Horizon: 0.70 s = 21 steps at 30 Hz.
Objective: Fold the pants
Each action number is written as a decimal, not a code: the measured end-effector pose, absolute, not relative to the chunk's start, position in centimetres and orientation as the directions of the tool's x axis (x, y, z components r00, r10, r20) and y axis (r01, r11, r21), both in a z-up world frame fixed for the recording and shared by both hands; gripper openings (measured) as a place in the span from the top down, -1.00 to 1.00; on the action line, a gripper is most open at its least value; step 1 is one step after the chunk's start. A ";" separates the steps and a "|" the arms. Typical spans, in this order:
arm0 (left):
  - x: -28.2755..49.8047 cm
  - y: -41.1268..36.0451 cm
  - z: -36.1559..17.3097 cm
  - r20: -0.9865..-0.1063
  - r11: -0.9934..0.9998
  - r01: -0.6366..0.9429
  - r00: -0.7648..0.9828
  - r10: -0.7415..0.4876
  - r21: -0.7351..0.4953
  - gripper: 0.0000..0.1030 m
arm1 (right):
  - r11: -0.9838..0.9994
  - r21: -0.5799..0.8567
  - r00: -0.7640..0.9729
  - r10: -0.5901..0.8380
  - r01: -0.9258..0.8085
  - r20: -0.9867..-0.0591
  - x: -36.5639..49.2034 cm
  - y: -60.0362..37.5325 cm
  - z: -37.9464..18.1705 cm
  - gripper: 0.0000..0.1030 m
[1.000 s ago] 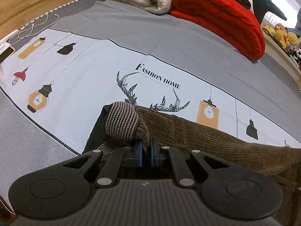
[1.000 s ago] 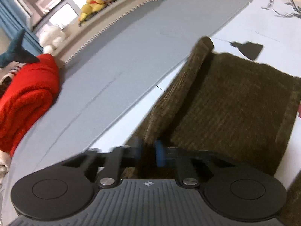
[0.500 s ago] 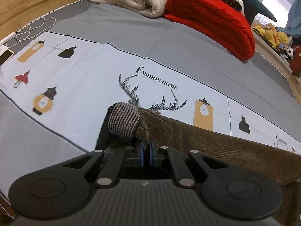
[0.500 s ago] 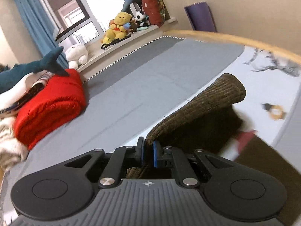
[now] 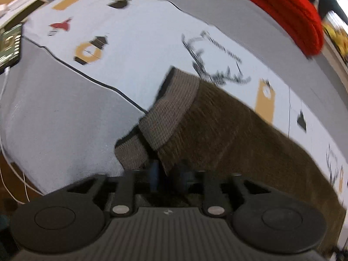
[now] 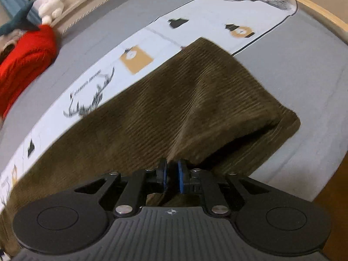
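**Both grippers pinch the corduroy pants over the bed**

Nearest the left camera, the left gripper (image 5: 168, 175) has its blue-padded fingers (image 5: 154, 174) closed on the grey ribbed waistband (image 5: 171, 111) of the olive-brown corduroy pants (image 5: 235, 134) — the view is blurred. The right gripper (image 6: 172, 177) pinches a fold of the same pants (image 6: 174, 104) between narrowly parted blue fingers (image 6: 181, 179). The fabric spreads away from both grippers across the grey-and-white printed bedsheet (image 5: 134, 32). One folded end (image 6: 267, 117) lies doubled over towards the bed's edge. Farther off sits a folded red blanket (image 5: 289, 15) — beyond it, a white plush toy (image 6: 51, 9).
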<state>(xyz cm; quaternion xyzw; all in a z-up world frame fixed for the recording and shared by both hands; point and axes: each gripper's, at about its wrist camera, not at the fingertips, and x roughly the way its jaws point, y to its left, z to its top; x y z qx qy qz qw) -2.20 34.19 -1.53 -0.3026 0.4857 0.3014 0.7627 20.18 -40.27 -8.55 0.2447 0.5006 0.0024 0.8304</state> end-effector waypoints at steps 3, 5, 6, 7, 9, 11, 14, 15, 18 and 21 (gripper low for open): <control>-2.4 34.0 -0.4 -0.913 0.593 -0.792 0.338 0.228 -0.145 0.16 | 0.815 0.463 0.551 0.222 0.348 -0.805 20.1 -43.2 -8.4 0.75; -2.5 33.8 0.3 -0.904 0.576 -0.806 0.341 0.258 -0.139 0.08 | 0.743 0.513 0.607 0.184 0.429 -0.773 19.5 -45.9 -8.2 0.70; -2.5 33.8 0.5 -0.900 0.570 -0.811 0.338 0.275 -0.131 0.04 | 0.707 0.533 0.625 0.165 0.464 -0.763 19.4 -47.3 -8.2 0.60; -2.2 33.9 0.6 -0.899 0.564 -0.816 0.333 0.284 -0.124 0.04 | 0.679 0.549 0.633 0.157 0.487 -0.758 19.5 -48.2 -8.4 0.52; -2.0 34.4 0.6 -0.898 0.544 -0.830 0.326 0.297 -0.122 0.04 | 0.606 0.591 0.632 0.180 0.532 -0.754 19.4 -50.3 -9.4 0.32; -1.9 35.1 0.5 -0.901 0.517 -0.846 0.317 0.294 -0.129 0.03 | 0.537 0.612 0.599 0.228 0.580 -0.768 19.0 -50.8 -11.1 0.27; -1.7 35.8 0.3 -0.905 0.497 -0.853 0.326 0.272 -0.157 0.01 | 0.437 0.625 0.543 0.313 0.647 -0.780 18.9 -50.7 -13.5 0.26; -1.7 36.1 0.3 -0.906 0.493 -0.855 0.326 0.269 -0.161 -0.06 | 0.414 0.629 0.540 0.323 0.658 -0.777 19.1 -50.4 -13.7 0.25; -1.8 36.8 0.0 -0.910 0.491 -0.853 0.331 0.249 -0.176 -0.18 | 0.418 0.636 0.549 0.321 0.649 -0.772 20.1 -49.7 -13.8 0.23; -2.2 37.7 -0.8 -0.924 0.472 -0.864 0.309 0.225 -0.174 -0.18 | 0.417 0.618 0.555 0.276 0.667 -0.785 20.8 -49.5 -14.0 0.23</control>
